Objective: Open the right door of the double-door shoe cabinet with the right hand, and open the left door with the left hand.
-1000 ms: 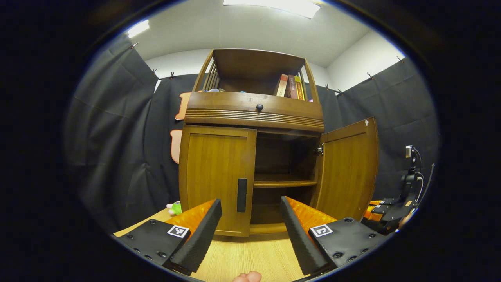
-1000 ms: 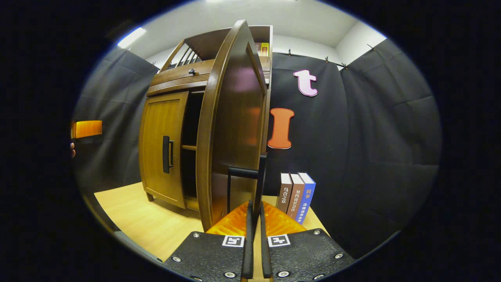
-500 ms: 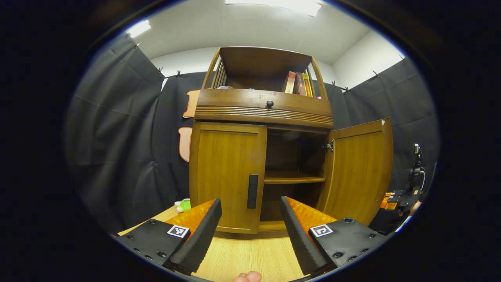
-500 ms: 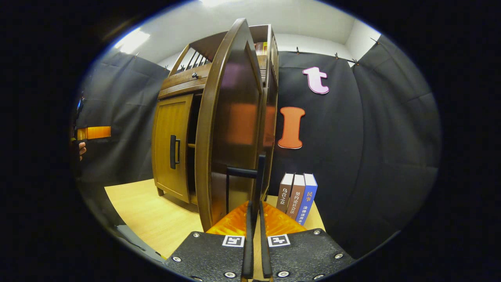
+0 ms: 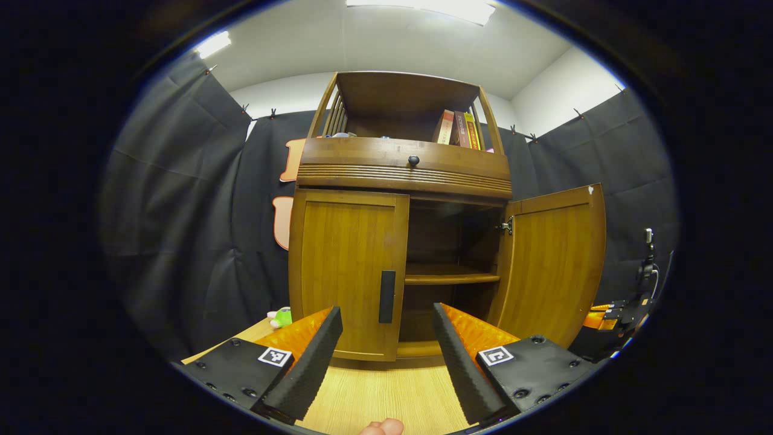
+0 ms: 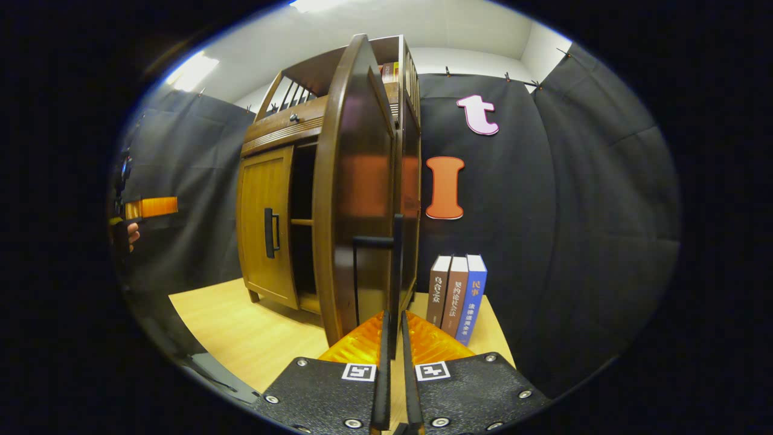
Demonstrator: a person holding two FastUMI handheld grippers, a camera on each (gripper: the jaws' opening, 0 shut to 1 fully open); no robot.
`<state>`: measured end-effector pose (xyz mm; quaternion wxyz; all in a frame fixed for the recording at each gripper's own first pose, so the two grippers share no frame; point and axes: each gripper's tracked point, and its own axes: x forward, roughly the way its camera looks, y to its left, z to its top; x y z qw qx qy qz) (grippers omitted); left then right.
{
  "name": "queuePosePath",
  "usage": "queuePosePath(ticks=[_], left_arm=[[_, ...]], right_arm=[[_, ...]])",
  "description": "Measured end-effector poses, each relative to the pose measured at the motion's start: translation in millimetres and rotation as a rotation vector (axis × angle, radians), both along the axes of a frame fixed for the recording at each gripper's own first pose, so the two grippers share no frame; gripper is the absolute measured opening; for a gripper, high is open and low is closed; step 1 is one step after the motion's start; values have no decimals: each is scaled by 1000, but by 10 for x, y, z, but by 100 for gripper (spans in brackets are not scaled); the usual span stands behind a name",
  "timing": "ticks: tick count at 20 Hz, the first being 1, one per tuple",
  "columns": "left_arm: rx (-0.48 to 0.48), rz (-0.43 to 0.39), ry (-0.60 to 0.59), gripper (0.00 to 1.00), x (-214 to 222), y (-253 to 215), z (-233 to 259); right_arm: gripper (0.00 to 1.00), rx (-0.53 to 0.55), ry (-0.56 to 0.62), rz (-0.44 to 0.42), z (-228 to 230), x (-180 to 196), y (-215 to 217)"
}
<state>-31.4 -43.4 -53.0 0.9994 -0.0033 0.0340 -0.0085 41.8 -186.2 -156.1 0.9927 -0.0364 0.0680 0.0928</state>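
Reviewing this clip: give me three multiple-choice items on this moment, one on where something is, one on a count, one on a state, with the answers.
1. Where do the three upright books stand?
A. On the table beside the cabinet
B. On the shelf behind the left door
C. Flat on the floor

2. How many black knobs does the drawer carry?
A. None
B. One
C. Three

3. How do the cabinet doors stand?
A. Both shut
B. Left open, right shut
C. Right open, left shut

Answers:
1. A, they stand on the table past the open right door.
2. B, a single knob sits at mid-drawer.
3. C, the right door swings out, with the right gripper shut on its handle, while the left door lies flush ahead of the open left gripper.
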Motion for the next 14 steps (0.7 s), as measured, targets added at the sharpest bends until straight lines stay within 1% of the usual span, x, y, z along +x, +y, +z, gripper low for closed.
queuePosePath(ticks=[2,3,4,5,6,7,9,11,12,14], left_arm=[[10,-6,10,95,24,-16,-41],[15,-15,19,95,50,-43,-65],[19,-25,29,95,64,-70,-100],[21,-34,32,97,105,-88,-110],[22,-42,33,95,142,-99,-115],[24,-33,29,95,177,-85,-121],[29,-23,21,95,317,-38,-137],[48,-15,-2,94,518,5,-128],[51,-21,-13,94,632,13,-125],[35,-41,-14,95,839,17,-149]], right_arm=[[8,-35,-15,-59,61,-172,2],[19,-50,-25,-82,113,-259,32],[18,-60,-33,-105,179,-333,81],[6,-61,-35,-117,242,-412,163],[6,-57,-39,-133,305,-476,259],[6,-36,-43,-159,351,-509,335],[6,46,-49,-179,424,-577,610],[6,101,-71,-199,541,-612,801],[6,113,-80,-195,583,-671,880],[7,88,-89,-184,625,-785,981]])
